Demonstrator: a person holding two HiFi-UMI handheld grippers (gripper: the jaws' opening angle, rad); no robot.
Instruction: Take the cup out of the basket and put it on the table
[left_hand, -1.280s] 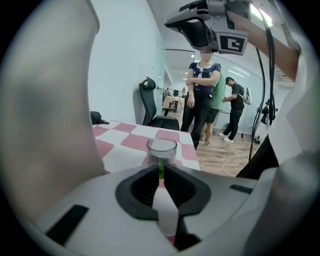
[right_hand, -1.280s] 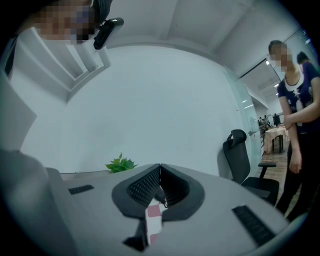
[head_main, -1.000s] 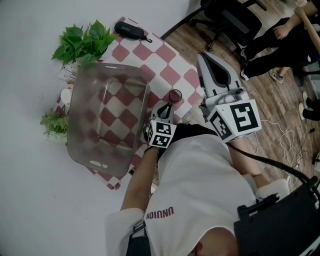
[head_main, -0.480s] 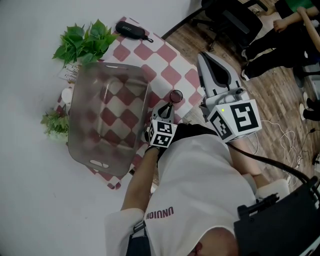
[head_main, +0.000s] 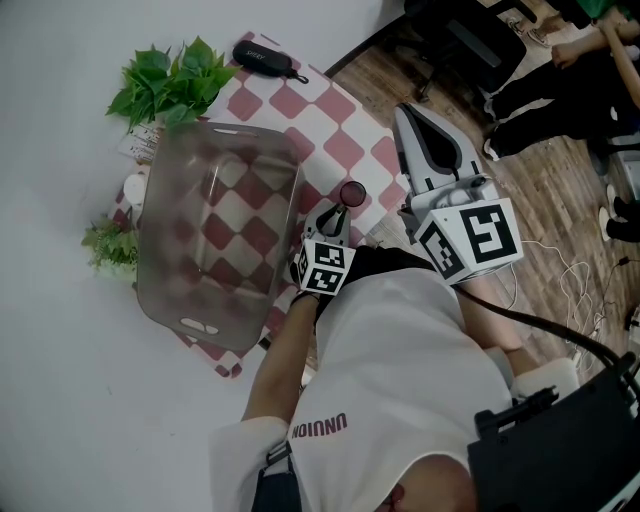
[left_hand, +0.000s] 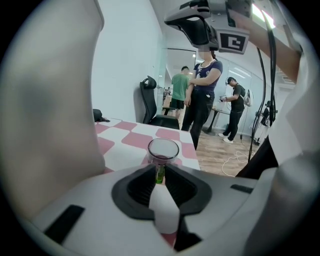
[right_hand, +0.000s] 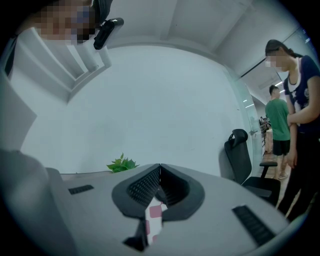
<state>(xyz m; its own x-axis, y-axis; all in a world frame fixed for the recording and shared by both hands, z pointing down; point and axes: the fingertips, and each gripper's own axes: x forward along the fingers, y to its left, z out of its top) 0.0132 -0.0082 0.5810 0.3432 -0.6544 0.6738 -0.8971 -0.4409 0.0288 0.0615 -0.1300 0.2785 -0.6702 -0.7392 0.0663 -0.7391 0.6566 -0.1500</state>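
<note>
A small clear cup (head_main: 350, 192) with a dark rim stands upright on the red-and-white checked table (head_main: 340, 140), just right of the grey see-through basket (head_main: 165, 150), which is empty. My left gripper (head_main: 337, 212) points down at the cup from the near side. In the left gripper view its jaws have just been opening a little, and the cup's (left_hand: 163, 150) green handle still fills the narrow slit of the left gripper (left_hand: 160, 169). My right gripper (head_main: 404, 113) hangs level beyond the table's right edge. Seen in its own view, the right gripper (right_hand: 160, 166) is shut on nothing.
Green plants (head_main: 170, 85) and a black case (head_main: 262, 60) lie at the table's far end. A black office chair (head_main: 470, 40) and seated people's legs (head_main: 560, 80) are on the wooden floor to the right, with cables (head_main: 560, 260) on it. People stand beyond the table (left_hand: 202, 100).
None of the hands or the cup has visibly moved in the head view.
</note>
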